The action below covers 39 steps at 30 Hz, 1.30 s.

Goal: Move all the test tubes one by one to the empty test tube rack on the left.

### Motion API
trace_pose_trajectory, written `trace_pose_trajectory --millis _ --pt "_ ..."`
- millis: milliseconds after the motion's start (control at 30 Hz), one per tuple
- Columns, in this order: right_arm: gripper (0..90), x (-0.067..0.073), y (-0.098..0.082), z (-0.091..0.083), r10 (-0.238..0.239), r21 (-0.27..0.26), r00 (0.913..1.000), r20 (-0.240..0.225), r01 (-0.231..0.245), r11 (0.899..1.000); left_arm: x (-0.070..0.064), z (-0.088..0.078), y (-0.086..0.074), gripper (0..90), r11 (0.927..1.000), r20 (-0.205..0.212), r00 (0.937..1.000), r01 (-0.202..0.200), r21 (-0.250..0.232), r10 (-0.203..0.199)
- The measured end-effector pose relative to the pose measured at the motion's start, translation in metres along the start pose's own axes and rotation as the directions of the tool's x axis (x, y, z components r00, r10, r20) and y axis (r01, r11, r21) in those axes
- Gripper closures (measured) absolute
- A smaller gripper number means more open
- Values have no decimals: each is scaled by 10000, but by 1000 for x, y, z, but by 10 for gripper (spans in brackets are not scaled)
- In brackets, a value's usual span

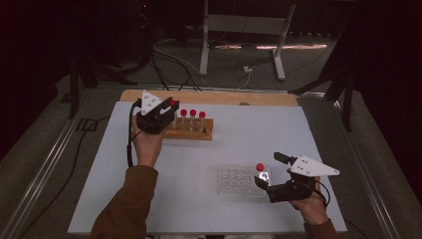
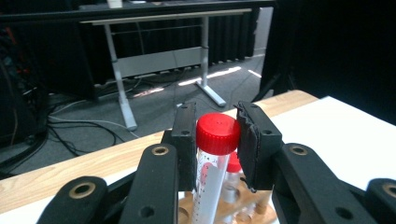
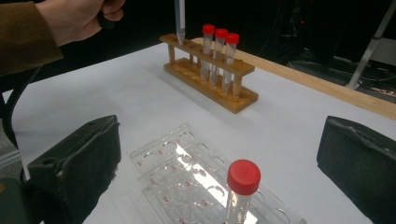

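My left gripper [image 1: 170,108] is shut on a clear tube with a red cap [image 2: 217,133], pads pressing just under the cap [image 1: 173,103]. The tube hangs upright, its pointed tip [image 3: 180,28] just above the left end of a wooden rack [image 1: 199,133]. Three more red-capped tubes [image 1: 192,118] stand in that rack. Another red-capped tube [image 3: 243,184] stands upright on a clear well plate [image 1: 234,181] at the front right. My right gripper [image 1: 267,170] is open there, one jaw on each side of that tube and apart from it.
The white tabletop [image 1: 249,134] ends in a wooden strip [image 1: 219,96] at the far edge. Beyond it are cables and a grey table frame [image 1: 239,30] on the floor. A brown sleeve [image 1: 127,204] reaches in from the bottom left.
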State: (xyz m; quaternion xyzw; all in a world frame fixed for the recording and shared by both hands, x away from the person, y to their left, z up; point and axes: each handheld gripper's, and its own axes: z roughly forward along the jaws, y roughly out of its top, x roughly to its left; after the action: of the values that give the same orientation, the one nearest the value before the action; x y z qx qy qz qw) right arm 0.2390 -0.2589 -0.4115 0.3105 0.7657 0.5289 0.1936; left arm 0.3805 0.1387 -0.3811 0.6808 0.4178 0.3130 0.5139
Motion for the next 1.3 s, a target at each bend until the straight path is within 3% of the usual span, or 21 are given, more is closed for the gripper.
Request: trace_pose_trajectory --millis 200,600,1300 --pt "0 1 0 1 17 -2 10000 -40 -17 10000 6 8 -2 709 9989 -193 9989 431 -168 -435" --pt "0 1 -1 0 4 -84 9999 -105 -5 10000 7 27 -10 708 9974 -865 9937 711 -88 -716" --pt "0 2 -1 -3 16 -171 9999 -120 -18 9999 8 45 -42 706 9892 -838 9928 952 1116 -861"
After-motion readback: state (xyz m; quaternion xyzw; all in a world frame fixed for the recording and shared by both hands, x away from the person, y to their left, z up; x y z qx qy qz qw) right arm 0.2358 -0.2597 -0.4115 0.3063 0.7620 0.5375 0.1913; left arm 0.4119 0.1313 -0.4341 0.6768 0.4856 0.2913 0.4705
